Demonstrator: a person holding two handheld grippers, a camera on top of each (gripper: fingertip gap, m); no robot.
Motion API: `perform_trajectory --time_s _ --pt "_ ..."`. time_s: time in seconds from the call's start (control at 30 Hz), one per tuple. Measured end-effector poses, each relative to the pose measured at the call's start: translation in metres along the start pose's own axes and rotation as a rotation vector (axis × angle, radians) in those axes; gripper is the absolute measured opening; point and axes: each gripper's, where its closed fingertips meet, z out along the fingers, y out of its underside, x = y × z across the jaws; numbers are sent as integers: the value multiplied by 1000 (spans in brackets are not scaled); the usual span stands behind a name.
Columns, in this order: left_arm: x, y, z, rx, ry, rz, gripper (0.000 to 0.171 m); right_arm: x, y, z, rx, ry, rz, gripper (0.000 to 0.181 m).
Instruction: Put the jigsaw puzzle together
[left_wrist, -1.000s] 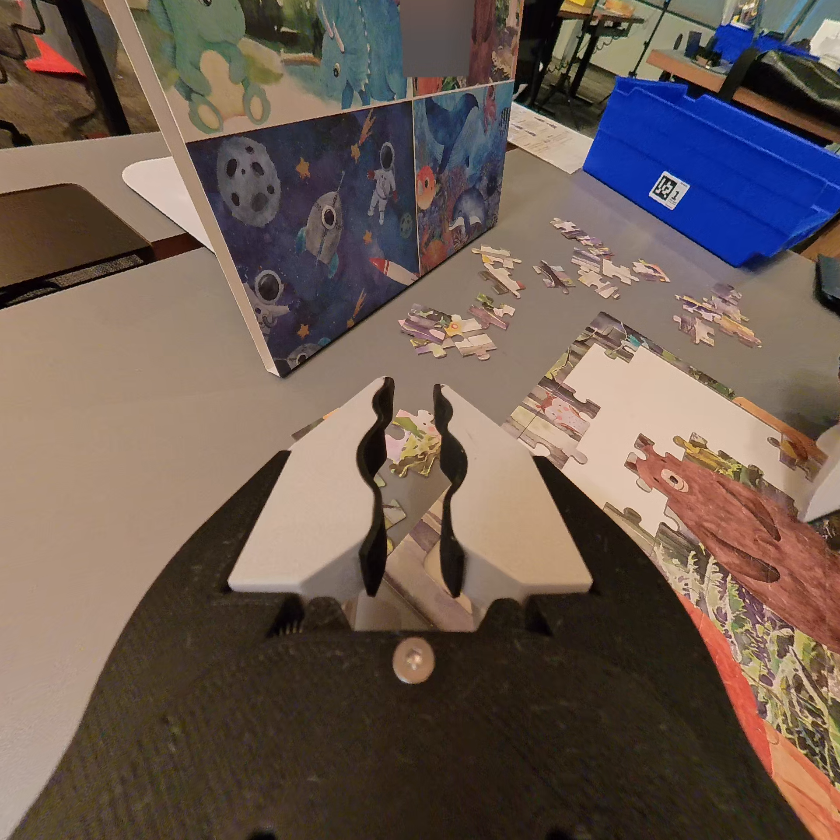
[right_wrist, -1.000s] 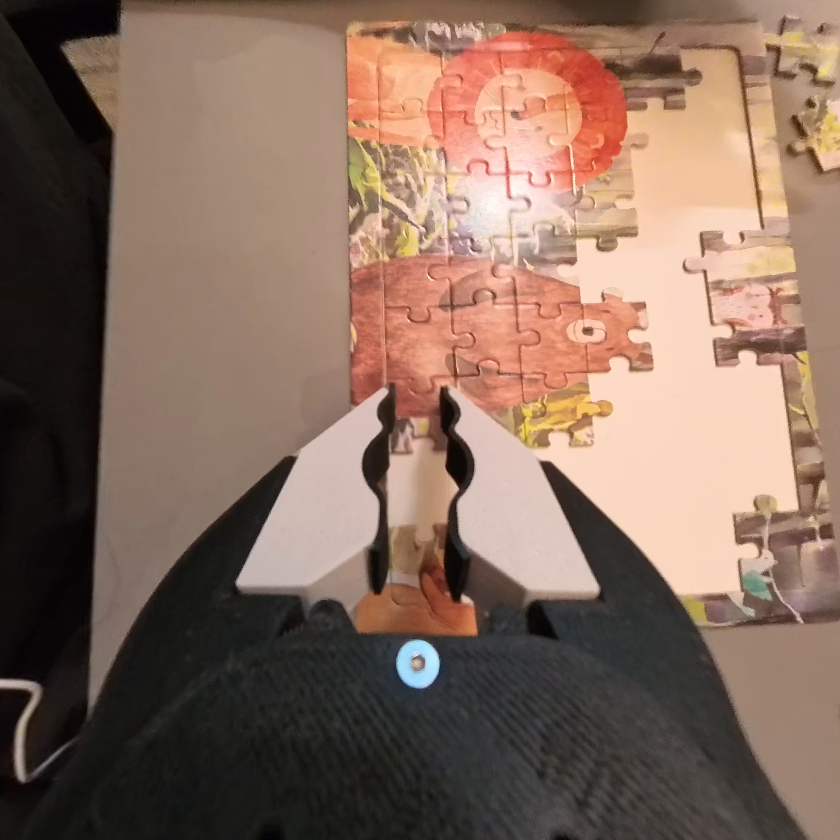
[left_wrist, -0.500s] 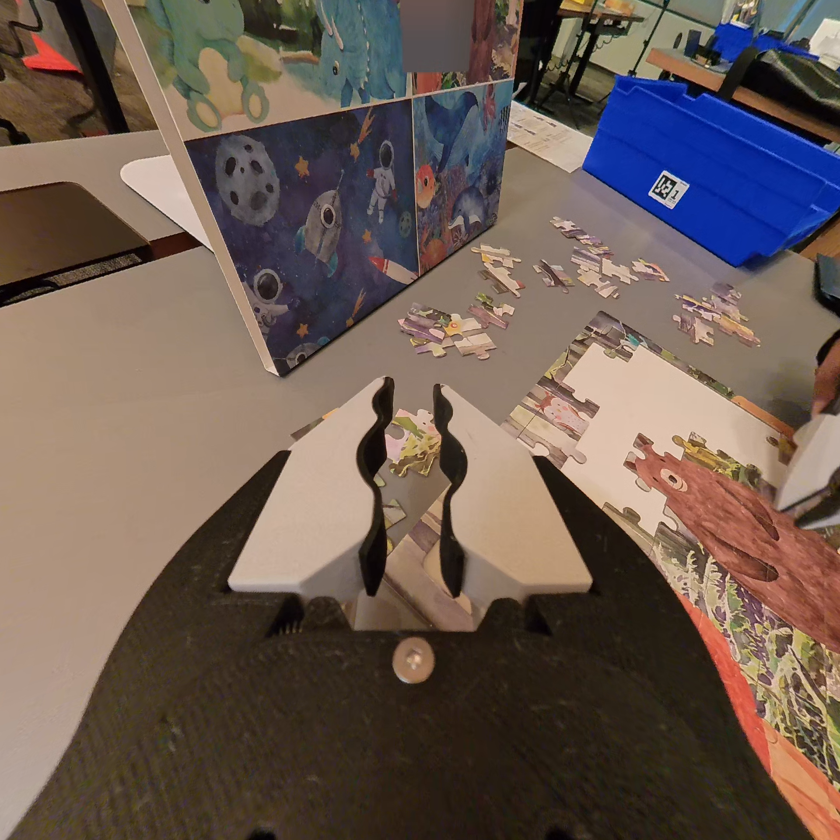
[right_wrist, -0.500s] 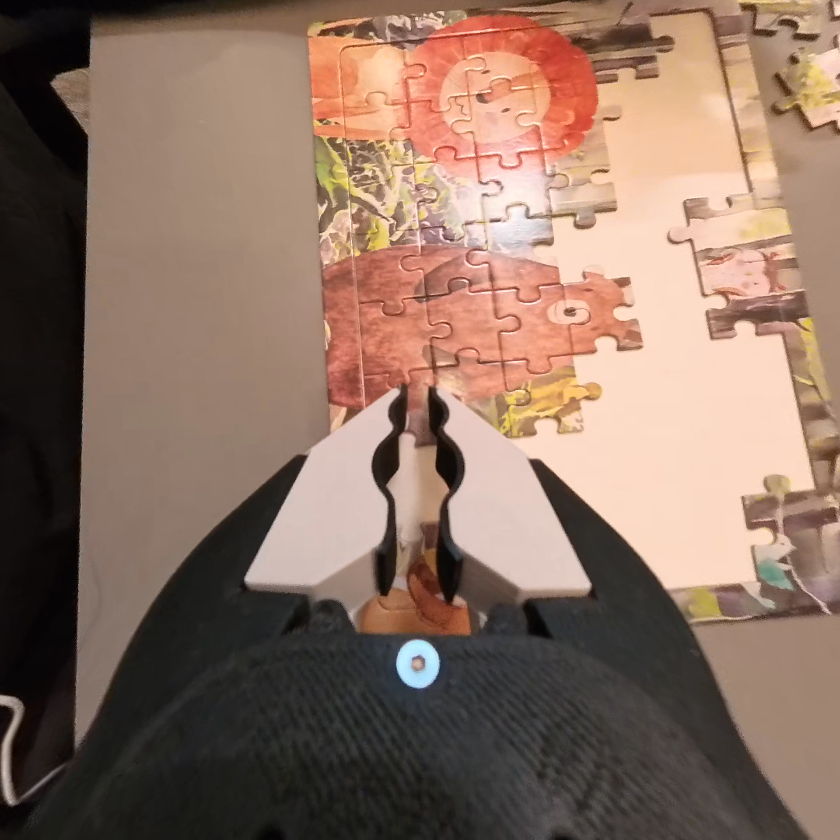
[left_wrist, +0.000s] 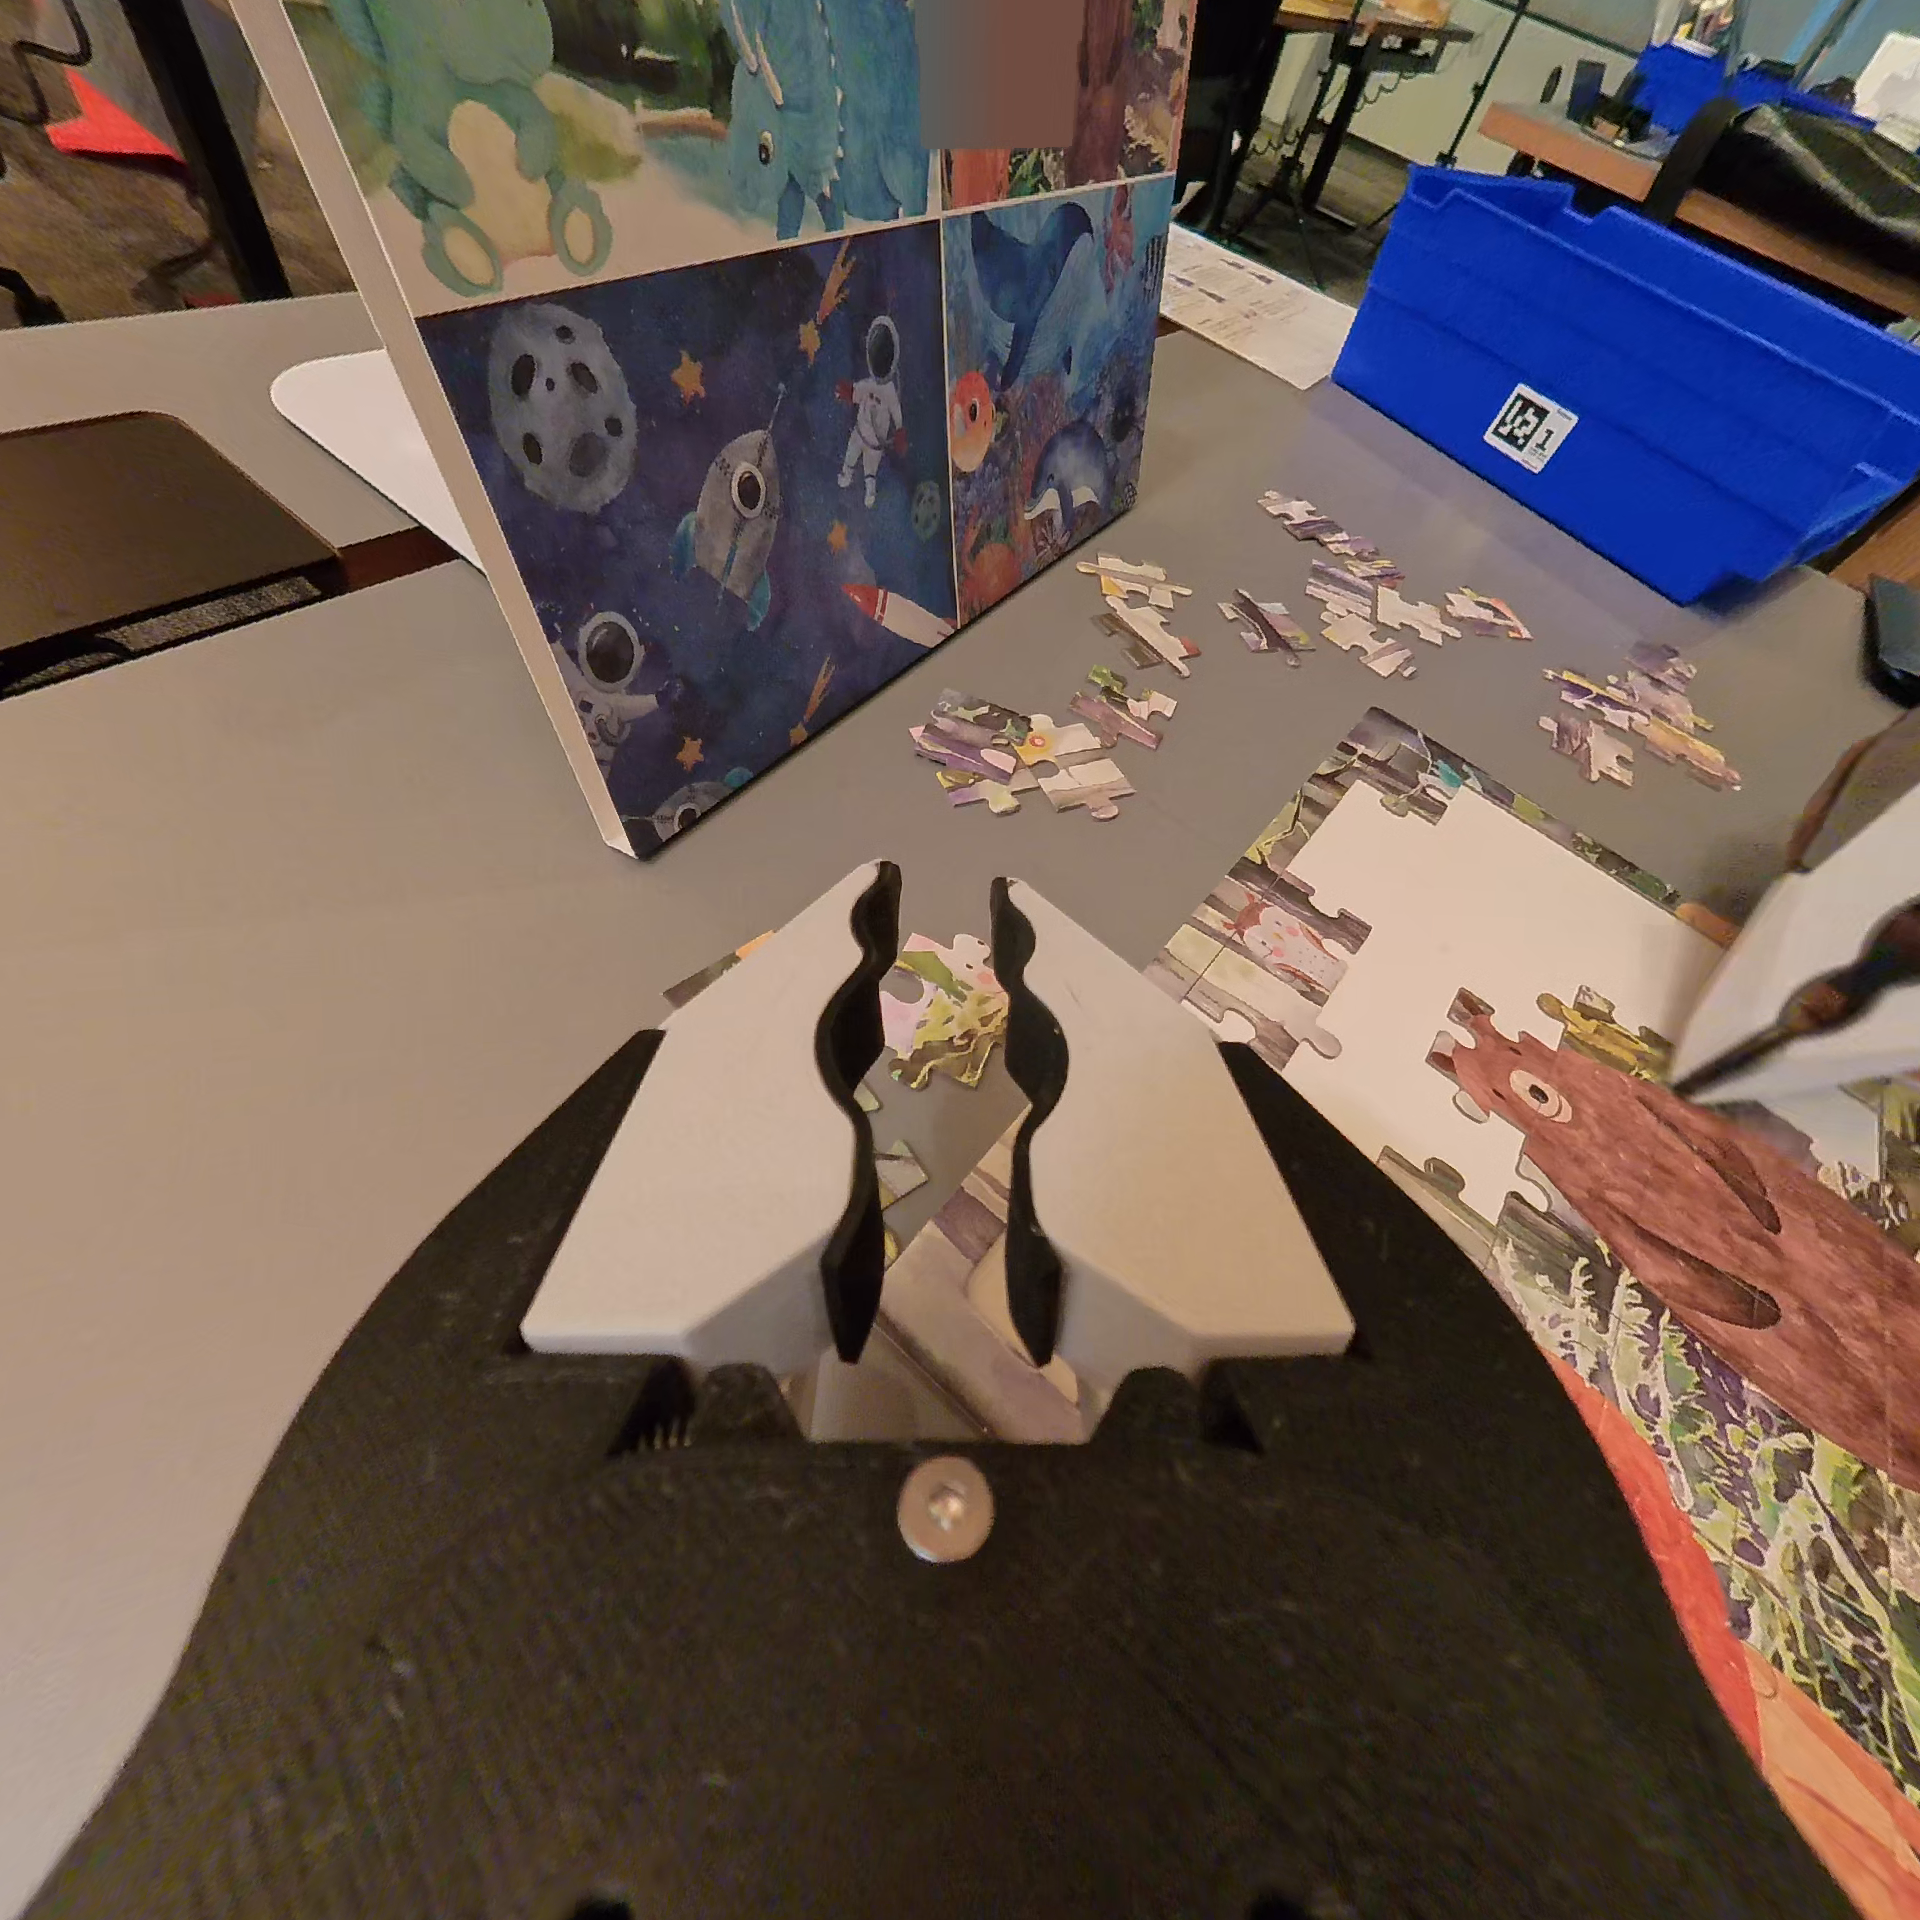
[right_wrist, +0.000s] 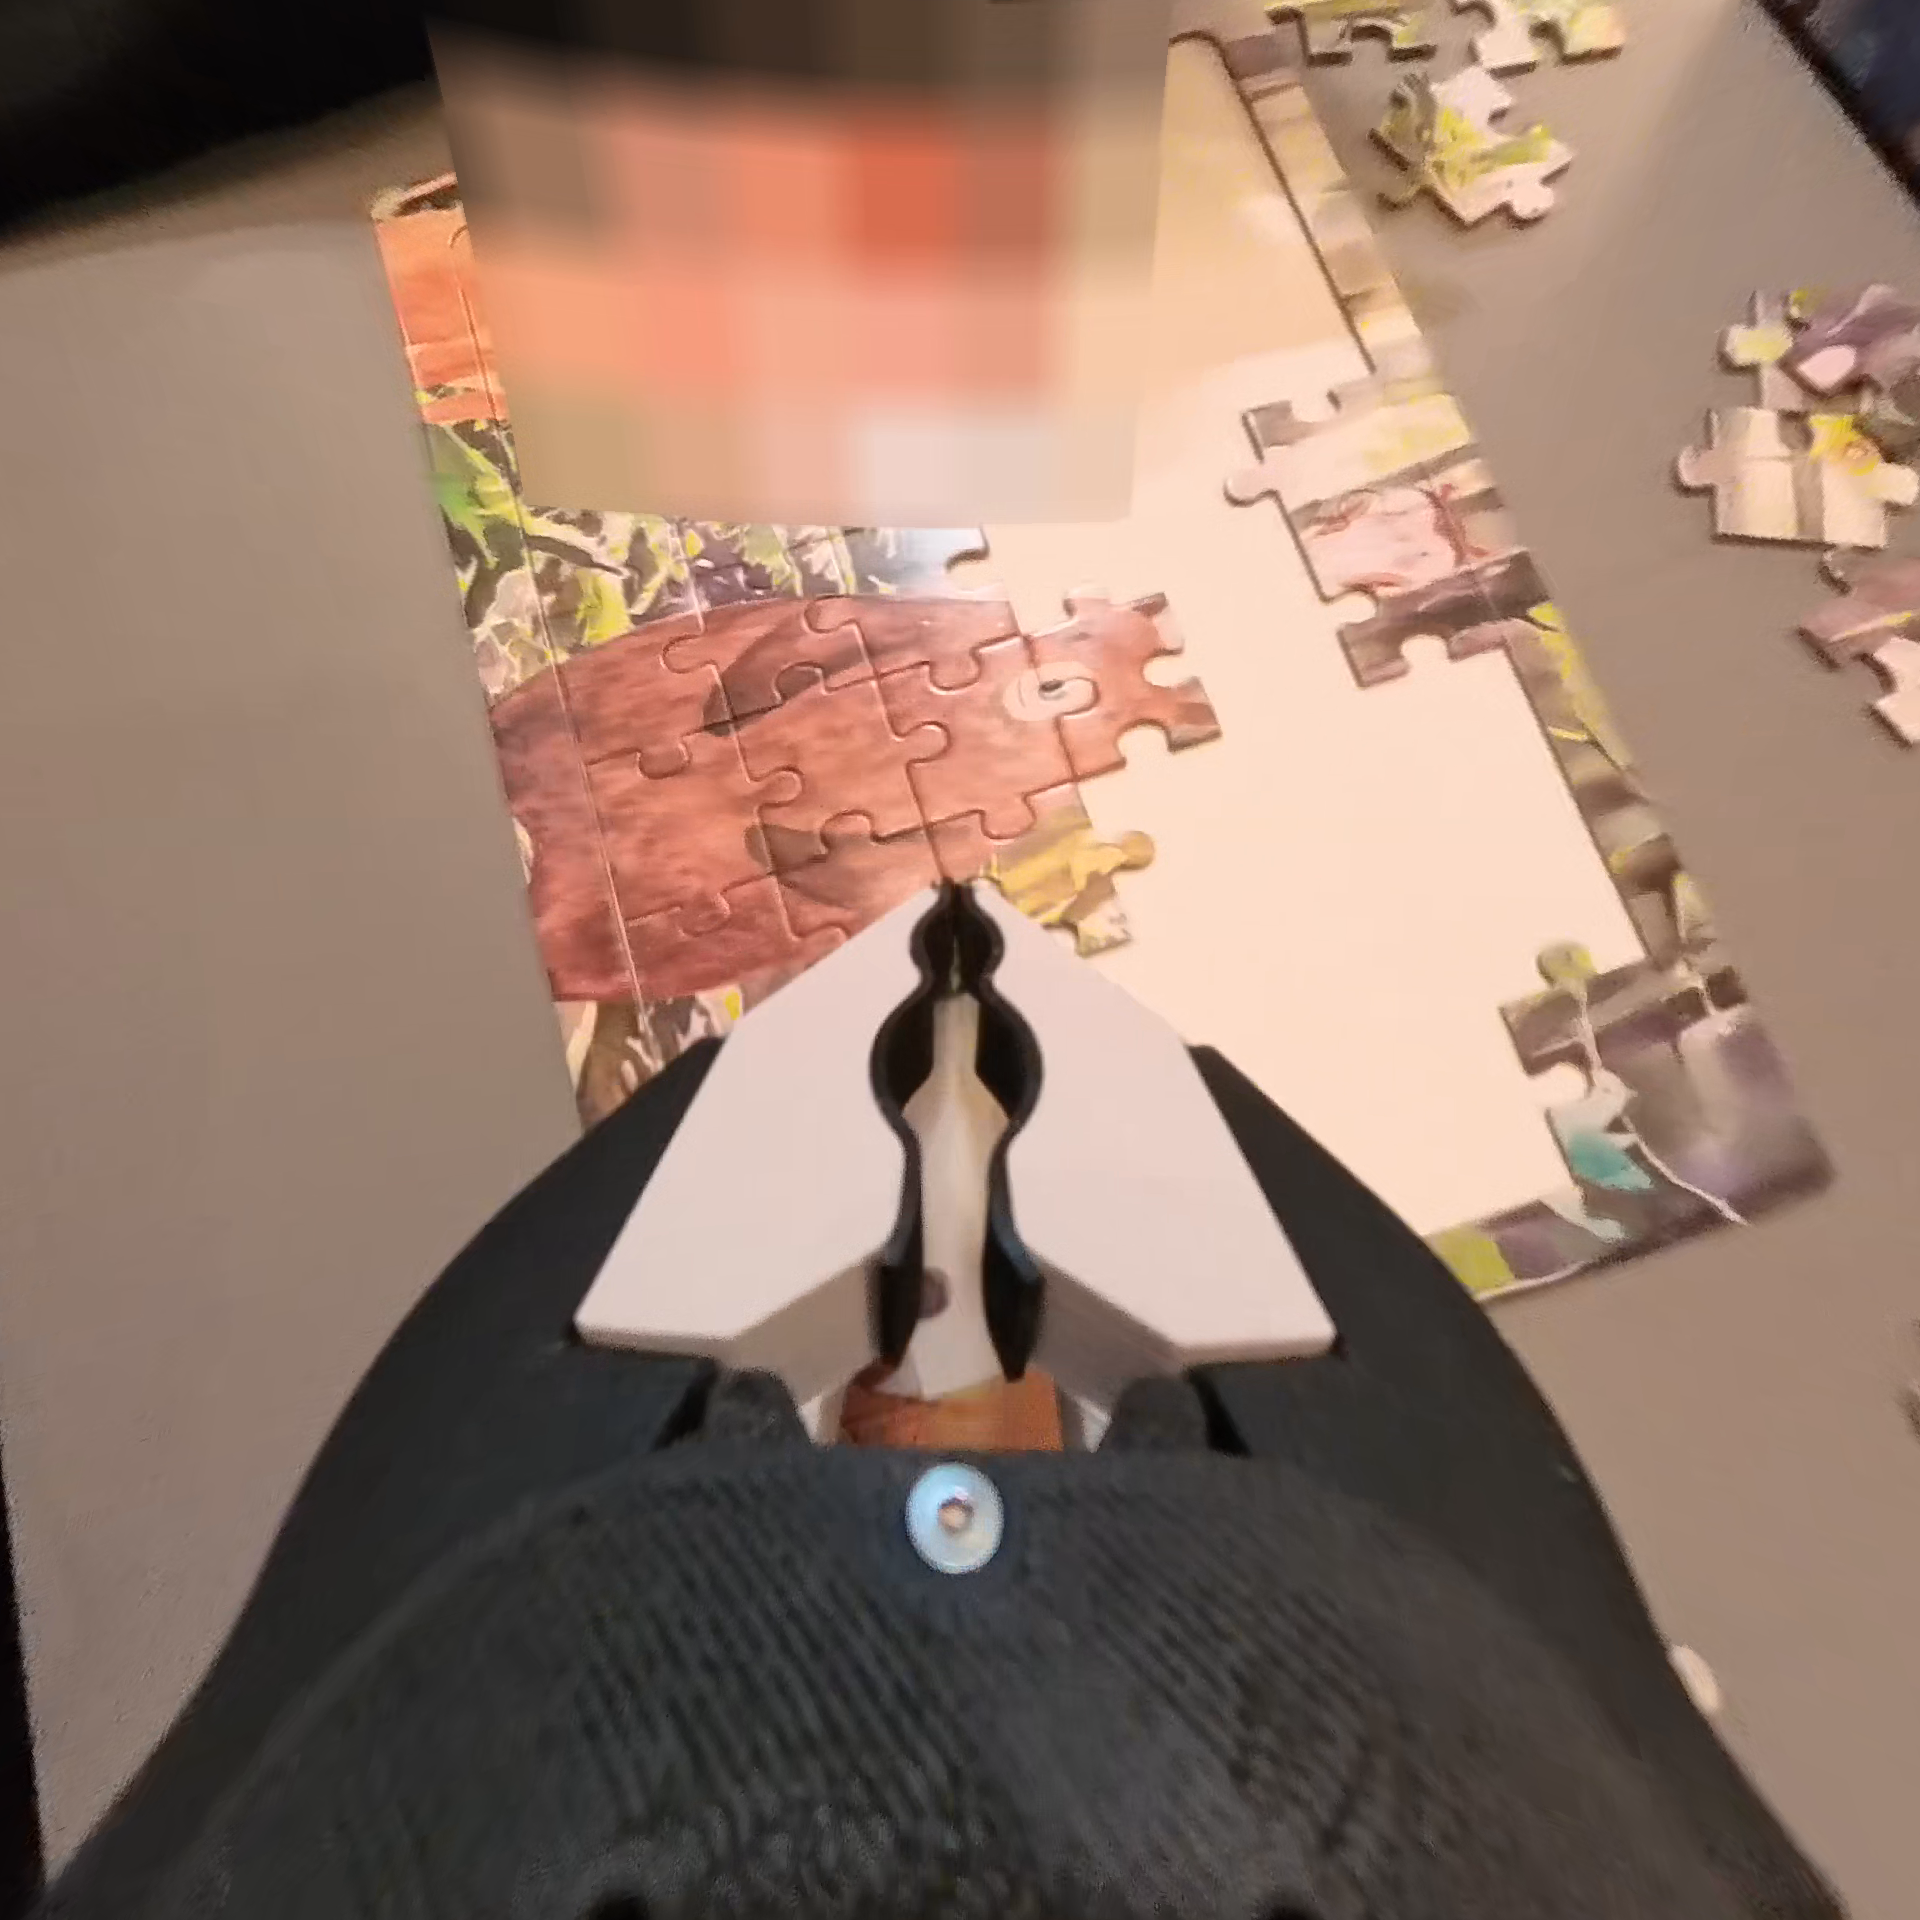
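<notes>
The jigsaw board (left_wrist: 1455, 914) lies on the grey table, partly filled, with a brown bear (left_wrist: 1662, 1195) put together and a bare white middle. My left gripper (left_wrist: 940, 883) is open and hovers over a loose yellow-green and pink piece (left_wrist: 945, 1023) on the table, apart from its pads. My right gripper (right_wrist: 954, 894) is shut, its tips meeting over the bear's lower edge (right_wrist: 831, 748), next to a yellow-green piece (right_wrist: 1081, 883). It also shows at the right edge of the left wrist view (left_wrist: 1683, 1086), low over the bear.
Loose pieces lie in clusters beyond the board (left_wrist: 1023, 748), (left_wrist: 1361, 608), (left_wrist: 1631, 727), and to its right in the right wrist view (right_wrist: 1808, 457). A standing picture board (left_wrist: 727, 468) is at the back left, a blue bin (left_wrist: 1621, 353) at the back right. From my right tips it is roughly 4 cm to the brown bear (left_wrist: 1662, 1195); from my left, 20 cm.
My right gripper closed from open to shut while moving forward over the bear, and came into the left wrist view from the right. My left gripper has not moved.
</notes>
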Motion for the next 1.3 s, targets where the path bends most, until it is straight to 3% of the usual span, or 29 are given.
perform_trajectory --time_s 0.07,0.13,0.2,0.33,0.53,0.67,0.77,0.87,1.3 --pt "0 0 0 0 0 0 15 -11 3 -2 -9 -84 19 0" --pt "0 0 0 0 1 -2 15 -45 9 -6 -41 -291 7 0" --pt "0 0 0 -1 2 -2 15 -56 13 -10 -62 -346 -30 0" --pt "0 0 0 -3 0 -1 15 -14 0 -20 10 -134 -87 0" --pt "0 1 1 -6 -1 2 15 88 -48 -75 304 220 -79 7" --pt "0 1 1 -6 -1 3 15 150 -26 -99 407 393 22 4" --pt "0 1 1 -12 0 4 15 155 -5 -105 470 322 147 7" --pt "1 3 3 -27 2 6 15 168 5 -114 499 356 189 7" --pt "1 4 3 -31 1 12 16 172 -3 -135 567 430 186 0"
